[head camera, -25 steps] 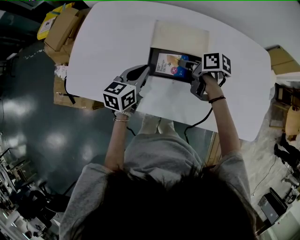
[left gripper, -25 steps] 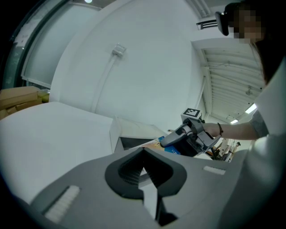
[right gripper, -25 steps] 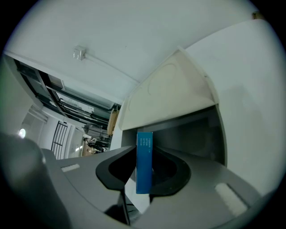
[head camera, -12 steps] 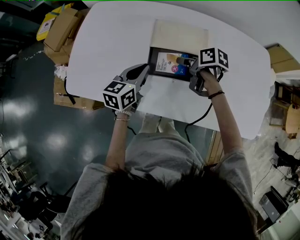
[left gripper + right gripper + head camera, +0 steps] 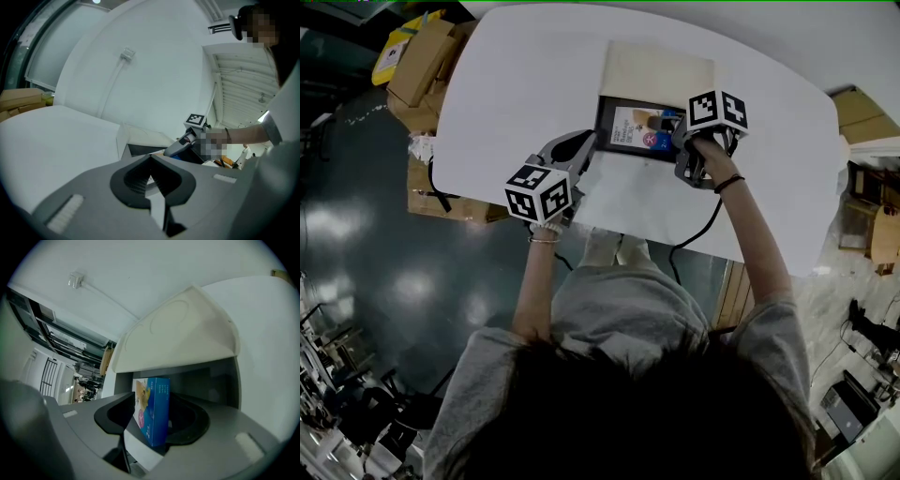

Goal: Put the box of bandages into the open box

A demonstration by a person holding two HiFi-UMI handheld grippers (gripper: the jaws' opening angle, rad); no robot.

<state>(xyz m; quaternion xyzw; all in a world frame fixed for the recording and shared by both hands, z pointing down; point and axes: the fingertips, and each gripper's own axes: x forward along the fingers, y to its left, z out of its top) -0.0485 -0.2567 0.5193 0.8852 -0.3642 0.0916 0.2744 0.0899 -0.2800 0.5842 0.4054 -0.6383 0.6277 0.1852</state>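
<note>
The open box (image 5: pixel 604 111) sits mid-table with dark walls, its pale lid (image 5: pixel 661 70) folded back. The blue bandage box (image 5: pixel 636 128) is inside it. My right gripper (image 5: pixel 670 123) reaches in from the right. In the right gripper view the bandage box (image 5: pixel 158 413) stands on edge between the jaws, under the lid (image 5: pixel 178 333). These jaws have just been opening and a gap shows on the left side, so the right gripper (image 5: pixel 157 404) is open. My left gripper (image 5: pixel 589 142) rests shut by the box's left edge. Nothing is seen between the left gripper's (image 5: pixel 151 161) tips.
The white table (image 5: pixel 516 94) has rounded edges, with a bare strip in front of the box. Cardboard boxes (image 5: pixel 422 66) are stacked on the floor at left and more (image 5: pixel 862 117) at right. A black cable (image 5: pixel 698 234) trails from the right gripper over the near edge.
The right gripper has shifted slightly farther and left over the open box, tilted, and its jaws have spread. The left gripper has stayed put.
</note>
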